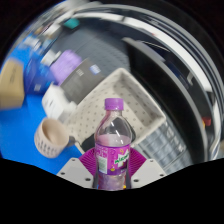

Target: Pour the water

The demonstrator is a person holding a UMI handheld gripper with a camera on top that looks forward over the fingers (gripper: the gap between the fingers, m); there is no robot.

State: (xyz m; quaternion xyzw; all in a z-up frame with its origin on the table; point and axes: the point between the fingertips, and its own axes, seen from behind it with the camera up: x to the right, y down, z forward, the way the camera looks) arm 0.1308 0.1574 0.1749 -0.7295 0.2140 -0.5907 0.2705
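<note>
— What lay around the bottle, starting from its left?

— Farthest left of the bottle [114, 143] was a tan, box-like thing [10, 85] on the blue table surface [20, 135]; I could not tell what it was. Nearer the bottle, and just to its left, stood a tan paper cup [50, 136], upright with its mouth open. Behind the cup sat a white, blocky object [57, 98], and further back from that a purple item [66, 66], too blurred to name.

— And the bottle itself?

— It was a clear plastic bottle with a purple cap and a purple label, standing upright. It sat between the fingers of the gripper [113, 172], whose magenta pads [88, 163] appeared to press against its label on both sides, so the gripper was pinching the bottle.

— What was behind it and to its right?

— Directly behind the bottle, reaching to its right, was a white plastic basket [140, 105] with slotted walls. Beyond the basket was a large dark object [170, 65]; I could not make out what it was. The cup stood apart from the bottle, with bare blue surface between them.
</note>
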